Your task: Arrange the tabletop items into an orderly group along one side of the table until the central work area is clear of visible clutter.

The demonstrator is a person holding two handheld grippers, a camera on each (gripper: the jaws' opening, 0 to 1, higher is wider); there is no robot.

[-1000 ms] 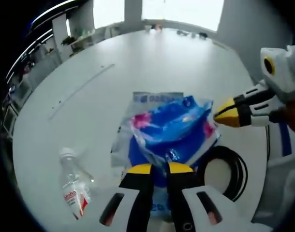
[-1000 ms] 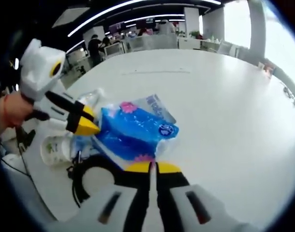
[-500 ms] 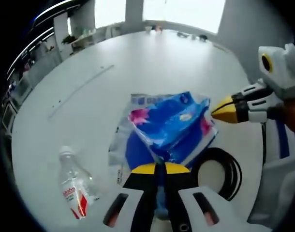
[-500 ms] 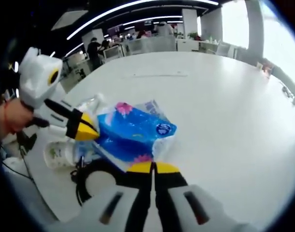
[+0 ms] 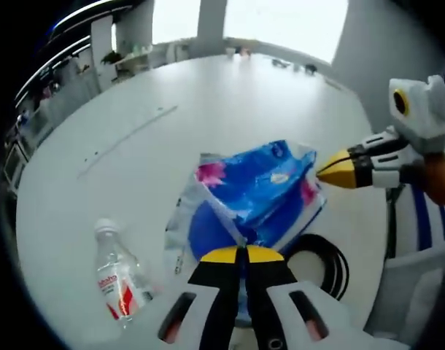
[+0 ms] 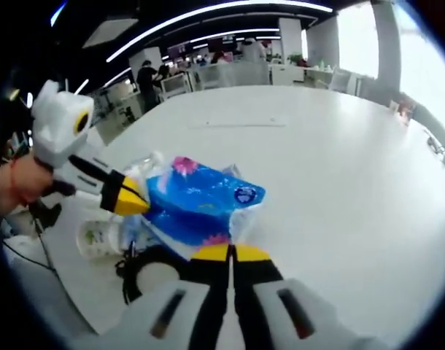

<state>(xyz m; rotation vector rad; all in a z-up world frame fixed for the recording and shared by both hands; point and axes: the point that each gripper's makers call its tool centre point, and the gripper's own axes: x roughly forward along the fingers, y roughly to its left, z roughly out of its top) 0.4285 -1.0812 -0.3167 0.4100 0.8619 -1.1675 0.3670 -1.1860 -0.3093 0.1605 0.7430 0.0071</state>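
A blue tissue pack point(image 5: 260, 191) in clear wrap lies near the table's edge. My left gripper point(image 5: 237, 254) is shut on its near wrapper edge. From the right, my right gripper point(image 5: 333, 169) comes in with its yellow tips shut at the pack's far corner. In the right gripper view the pack point(image 6: 199, 203) sits just past my right gripper point(image 6: 230, 253), whose jaws are shut on its lower edge. There the left gripper point(image 6: 132, 198) pinches the pack's left side. A clear water bottle point(image 5: 120, 280) with a red label lies to the pack's left.
A black cable coil point(image 5: 326, 264) lies by the pack at the table edge, also the coil point(image 6: 144, 271) under the pack. A white cup point(image 6: 98, 235) with green print lies beside it. The round white table point(image 5: 208, 95) stretches far beyond. Desks and people stand in the background.
My left jaws have closed from a small gap onto the wrapper. The pack has bunched up and shifted a little between the two grippers. The right gripper stays at its corner.
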